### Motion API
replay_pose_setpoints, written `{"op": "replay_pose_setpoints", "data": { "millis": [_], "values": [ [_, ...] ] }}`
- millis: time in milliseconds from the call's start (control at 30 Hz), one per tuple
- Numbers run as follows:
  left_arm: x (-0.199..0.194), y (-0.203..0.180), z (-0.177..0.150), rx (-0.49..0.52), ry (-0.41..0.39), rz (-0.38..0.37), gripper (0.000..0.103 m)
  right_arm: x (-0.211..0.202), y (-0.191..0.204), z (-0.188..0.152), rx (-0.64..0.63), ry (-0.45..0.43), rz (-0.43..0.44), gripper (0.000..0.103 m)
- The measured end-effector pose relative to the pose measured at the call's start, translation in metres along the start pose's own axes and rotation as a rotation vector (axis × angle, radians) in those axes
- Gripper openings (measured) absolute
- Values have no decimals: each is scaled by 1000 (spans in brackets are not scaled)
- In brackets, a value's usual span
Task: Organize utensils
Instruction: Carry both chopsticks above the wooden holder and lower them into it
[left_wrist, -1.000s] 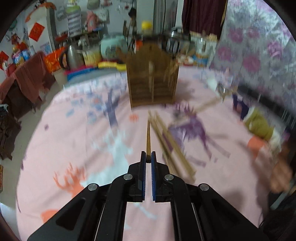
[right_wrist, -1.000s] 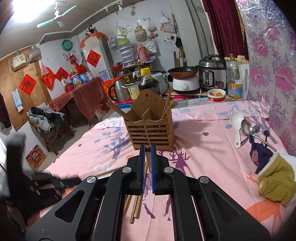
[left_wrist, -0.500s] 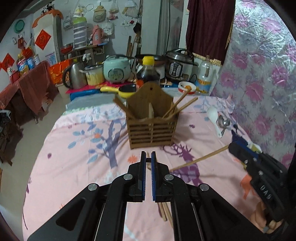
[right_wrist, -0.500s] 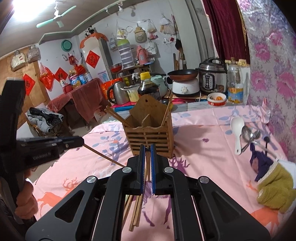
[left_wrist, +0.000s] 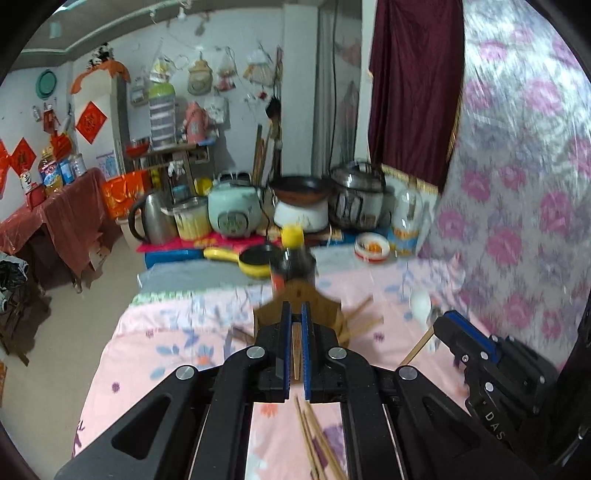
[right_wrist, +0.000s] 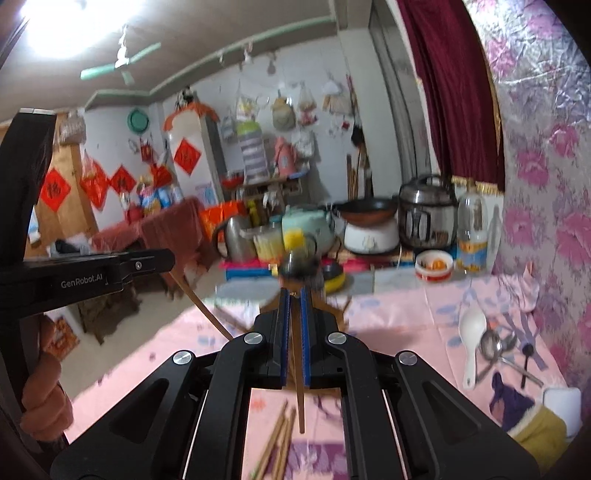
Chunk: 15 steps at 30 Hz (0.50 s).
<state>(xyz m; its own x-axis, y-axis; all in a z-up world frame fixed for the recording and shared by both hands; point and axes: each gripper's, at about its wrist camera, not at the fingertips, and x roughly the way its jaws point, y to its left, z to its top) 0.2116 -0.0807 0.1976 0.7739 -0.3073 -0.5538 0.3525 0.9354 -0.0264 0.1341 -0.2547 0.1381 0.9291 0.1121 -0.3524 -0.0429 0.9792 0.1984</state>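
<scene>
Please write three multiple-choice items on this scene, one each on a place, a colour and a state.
1. Where does the white spoon lie?
A. on the pink tablecloth
B. in the wooden holder
C. on the floor

2. What colour is the cap of the dark bottle behind the holder?
A. red
B. yellow
C. green

3. How is the right gripper?
A. wide open and empty
B. out of view
C. shut on a chopstick

Key: 1 A, it rests on the cloth beside metal spoons; 2 B, the cap is yellow; 3 C, the stick sits clamped between its pads.

Two grippers (left_wrist: 294, 325) (right_wrist: 294, 314) — one chopstick (left_wrist: 296, 350) (right_wrist: 297, 369) each
</scene>
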Motion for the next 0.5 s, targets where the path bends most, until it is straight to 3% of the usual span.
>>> {"op": "replay_pose_setpoints", "data": {
  "millis": [267, 500],
  "values": [
    [16, 17, 16, -85, -111, 20, 5, 26, -15, 30, 98, -204, -38, 7],
    [43, 25, 3, -93, -155, 96, 6, 62, -24, 20, 117, -237, -70, 7]
  ]
}}
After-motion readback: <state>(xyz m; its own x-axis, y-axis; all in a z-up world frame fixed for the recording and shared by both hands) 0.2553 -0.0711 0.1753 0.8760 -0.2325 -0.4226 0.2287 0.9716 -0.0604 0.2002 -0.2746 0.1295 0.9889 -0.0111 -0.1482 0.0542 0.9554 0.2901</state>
